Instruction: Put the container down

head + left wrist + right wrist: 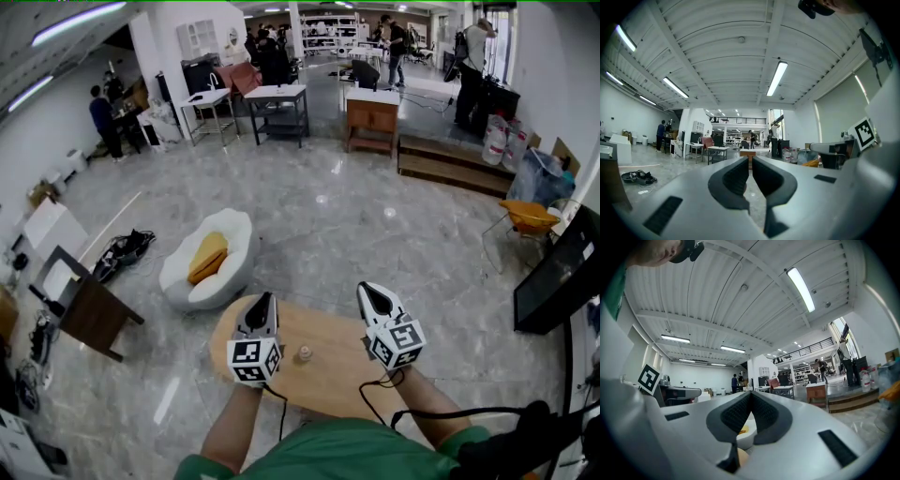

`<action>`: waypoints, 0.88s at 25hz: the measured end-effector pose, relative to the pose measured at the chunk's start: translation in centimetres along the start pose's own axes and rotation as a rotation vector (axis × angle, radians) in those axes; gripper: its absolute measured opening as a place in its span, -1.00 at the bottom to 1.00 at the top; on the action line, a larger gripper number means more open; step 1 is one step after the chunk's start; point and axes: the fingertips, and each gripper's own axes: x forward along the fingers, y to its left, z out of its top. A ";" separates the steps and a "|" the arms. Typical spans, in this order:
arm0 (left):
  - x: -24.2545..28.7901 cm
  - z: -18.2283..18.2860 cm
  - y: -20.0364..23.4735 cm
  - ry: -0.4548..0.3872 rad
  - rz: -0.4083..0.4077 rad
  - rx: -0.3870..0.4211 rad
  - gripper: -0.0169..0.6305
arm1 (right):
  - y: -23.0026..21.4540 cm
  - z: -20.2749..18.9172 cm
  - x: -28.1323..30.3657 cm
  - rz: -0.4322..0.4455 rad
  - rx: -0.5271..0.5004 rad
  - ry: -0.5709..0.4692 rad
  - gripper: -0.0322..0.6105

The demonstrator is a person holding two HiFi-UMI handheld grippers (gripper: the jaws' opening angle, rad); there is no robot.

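Note:
A small pale container [304, 353] stands upright on the round wooden table [319, 380], between the two grippers and free of both. My left gripper [266, 299] is held up to the container's left and points forward, away from the person. In the left gripper view its jaws [750, 161] are shut with nothing between them. My right gripper [367, 289] is raised to the container's right, and its jaws [751, 394] meet at the tips, empty. Both gripper views look out level over the room, so neither shows the container.
A white beanbag seat [208, 261] with a yellow cushion lies on the floor beyond the table. A dark low table [89, 314] stands at the left, a black screen [561, 272] and an orange chair [527, 217] at the right. Workbenches and people are far back.

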 end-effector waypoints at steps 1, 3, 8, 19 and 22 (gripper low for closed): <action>0.0 0.0 0.0 0.001 0.001 0.000 -0.83 | 0.1 0.0 0.0 0.002 -0.001 0.000 -0.86; -0.1 0.1 0.1 0.001 0.001 0.000 -0.83 | 0.4 0.1 0.0 0.006 -0.002 -0.002 -0.86; -0.3 0.0 0.0 0.003 -0.002 0.005 -0.83 | 0.7 0.2 0.0 0.008 0.002 -0.013 -0.86; -1.0 -0.2 -0.5 0.011 -0.006 0.019 -0.83 | 1.1 -0.1 -1.0 0.012 0.001 -0.019 -0.86; -1.2 -0.3 -0.4 0.006 -0.011 0.021 -0.83 | 1.4 -0.1 -1.1 0.004 -0.002 -0.025 -0.86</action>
